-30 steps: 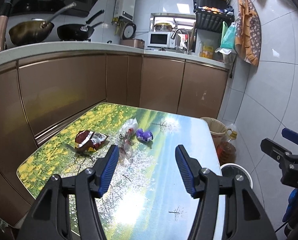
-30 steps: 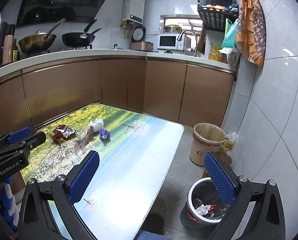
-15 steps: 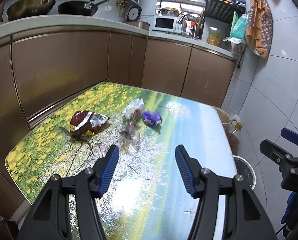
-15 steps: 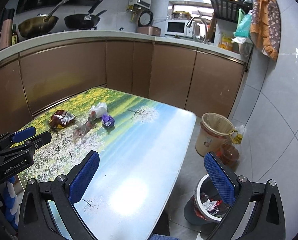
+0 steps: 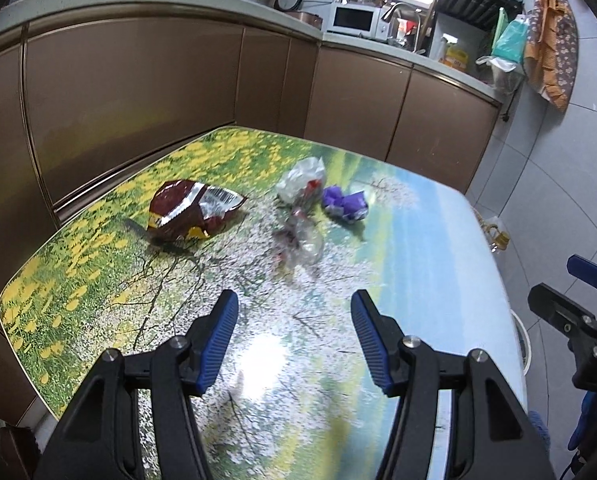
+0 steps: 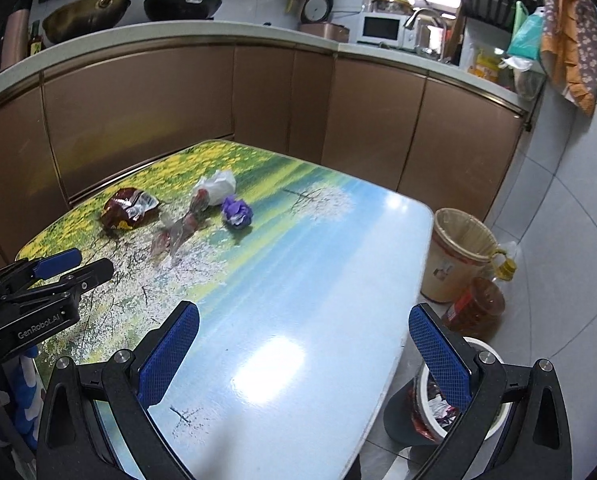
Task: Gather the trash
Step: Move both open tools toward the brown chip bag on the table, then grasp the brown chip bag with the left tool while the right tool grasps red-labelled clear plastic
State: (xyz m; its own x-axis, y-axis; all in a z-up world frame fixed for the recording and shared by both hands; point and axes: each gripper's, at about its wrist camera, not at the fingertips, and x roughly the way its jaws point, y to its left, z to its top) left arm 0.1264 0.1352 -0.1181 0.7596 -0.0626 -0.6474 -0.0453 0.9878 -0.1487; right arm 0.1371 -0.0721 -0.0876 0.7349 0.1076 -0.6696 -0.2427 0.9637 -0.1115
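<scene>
On the table: four bits of litter lie in a loose cluster toward the far end of the landscape-printed table (image 5: 438, 240), none picked up yet.
Litter: a red-and-silver snack bag (image 5: 192, 213) on the left; a crumpled clear wrapper (image 5: 300, 238) nearest the grippers; a white plastic wad (image 5: 301, 179) behind it; a purple wrapper (image 5: 345, 205) just right of that. The clear wrapper and white wad seem to touch, though blur makes this uncertain.
Left gripper (image 5: 294, 340): jaws spread wide with nothing between them, poised over bare tabletop, short of the cluster and aimed roughly at the clear wrapper.
Right gripper (image 6: 304, 354): jaws spread very wide and empty, above the near right part of the table, well apart from the litter.
Step in hand: likely the approach to the first piece; collection looks unstarted on this table.
Next move: probably carrying the left gripper forward and down until its pads straddle the clear wrapper, then closing. The thin film may slip or drag its neighbour.
Destination: a white bin (image 6: 452, 408) on the floor off the table's near right corner already holds scraps; a beige lined basket (image 6: 460, 256) stands farther back.
Surroundings: an amber bottle (image 6: 478, 308) sits between the two bins; brown cabinets (image 5: 138, 92) wrap the far side.
Obstructions: none between the left gripper and the cluster.
</scene>
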